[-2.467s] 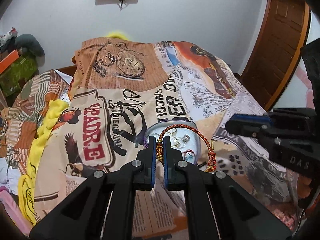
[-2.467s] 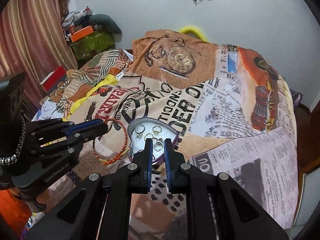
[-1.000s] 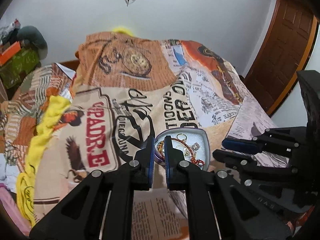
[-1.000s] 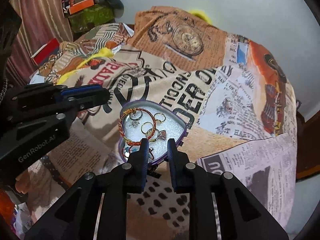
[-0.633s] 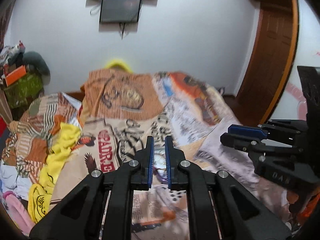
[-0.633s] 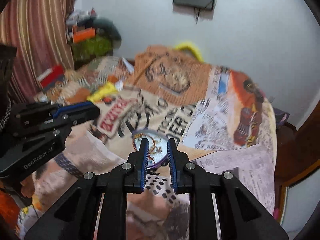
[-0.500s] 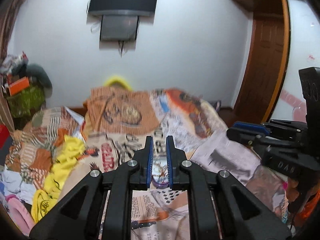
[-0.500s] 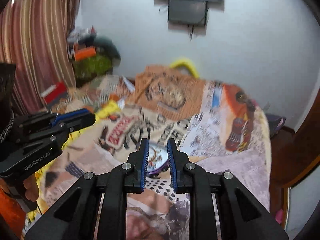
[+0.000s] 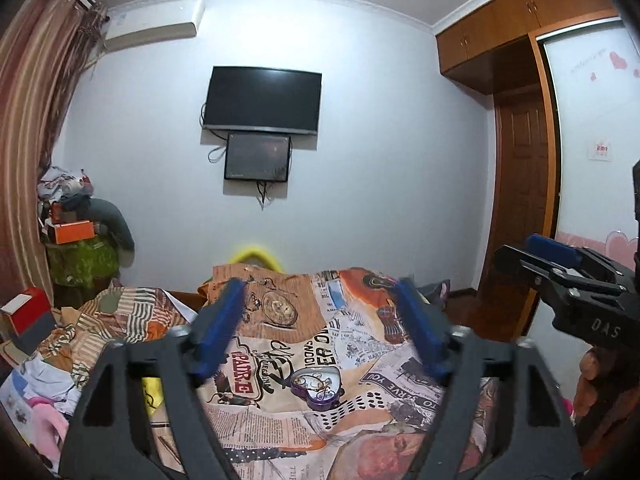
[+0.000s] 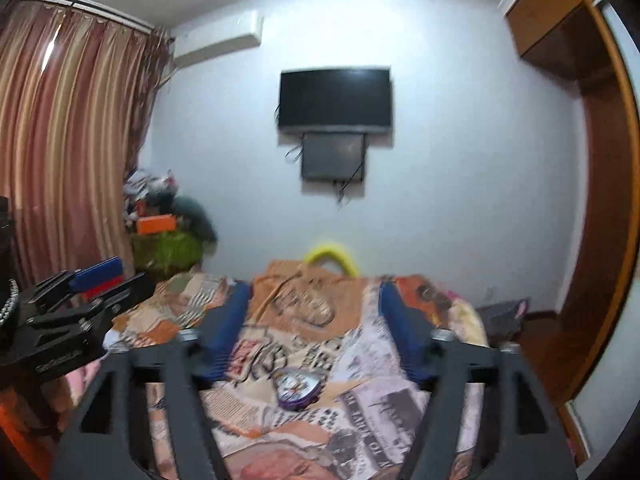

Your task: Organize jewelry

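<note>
heart-shaped purple tin [image 9: 316,387] ×1, on bed [image 9: 372,364], 6 o'clock low-centre in both views | contents: gold rings and red-gold bracelet tangled, count unreadable | left gripper [image 9: 326,330] spread wide, empty, above bed | right gripper [image 10: 316,334] spread wide, empty | 12 o'clock: wall TV [image 9: 262,100] ×1, smaller screen [image 9: 257,157] ×1 under it

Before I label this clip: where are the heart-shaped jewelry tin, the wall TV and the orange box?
heart-shaped jewelry tin [image 9: 316,387], left wrist view, its inside.
wall TV [image 9: 262,100], left wrist view, screen centre.
orange box [image 9: 74,232], left wrist view, front face.
</note>
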Demonstrator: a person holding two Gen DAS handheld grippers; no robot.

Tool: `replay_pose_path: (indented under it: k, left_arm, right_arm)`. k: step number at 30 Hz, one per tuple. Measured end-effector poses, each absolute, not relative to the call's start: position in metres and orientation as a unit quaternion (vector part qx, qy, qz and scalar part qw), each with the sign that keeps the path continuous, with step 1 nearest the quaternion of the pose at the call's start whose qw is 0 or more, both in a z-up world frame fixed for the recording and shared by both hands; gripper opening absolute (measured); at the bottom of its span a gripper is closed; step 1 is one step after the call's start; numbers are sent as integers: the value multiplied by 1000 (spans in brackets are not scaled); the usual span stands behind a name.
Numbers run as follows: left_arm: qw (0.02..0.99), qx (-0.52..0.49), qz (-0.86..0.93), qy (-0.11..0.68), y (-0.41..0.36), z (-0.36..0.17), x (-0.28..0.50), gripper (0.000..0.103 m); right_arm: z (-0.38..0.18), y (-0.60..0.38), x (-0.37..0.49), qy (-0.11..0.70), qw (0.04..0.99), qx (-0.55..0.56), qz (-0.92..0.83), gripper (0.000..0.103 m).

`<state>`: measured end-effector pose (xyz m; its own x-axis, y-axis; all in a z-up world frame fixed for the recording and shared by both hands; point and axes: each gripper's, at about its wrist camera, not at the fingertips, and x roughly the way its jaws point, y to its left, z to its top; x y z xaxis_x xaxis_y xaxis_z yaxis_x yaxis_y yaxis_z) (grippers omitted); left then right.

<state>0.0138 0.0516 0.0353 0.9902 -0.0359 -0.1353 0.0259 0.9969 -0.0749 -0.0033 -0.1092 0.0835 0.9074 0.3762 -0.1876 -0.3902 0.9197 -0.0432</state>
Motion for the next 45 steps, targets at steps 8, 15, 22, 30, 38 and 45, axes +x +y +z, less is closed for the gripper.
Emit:
replay_pose_path:
  k: [8, 15, 22, 30, 38, 45]
  left_arm:
    - [997, -48, 4, 68, 51, 32, 3, 103]
    - [997, -34, 16, 67, 43, 30, -2, 103]
    - [997, -20, 19, 70, 37, 27, 0, 103]
    - [997, -16, 22, 75, 34, 24, 5, 103]
    - [997, -20, 20, 75, 33, 26, 6, 103]
    - [997, -20, 14, 73, 34, 27, 6, 103]
  right_arm:
    - [84, -102, -10, 57, 986, -40, 153, 101]
    - [83, -105, -10, 68, 986, -35, 149, 101]
    - [79, -113, -19, 71, 985, -35, 151, 101]
    - [76, -115, -21, 76, 985, -34, 153, 101]
    - [77, -118, -20, 80, 984, -34, 154, 101]
    - [79, -119, -23, 79, 984, -32, 155, 101]
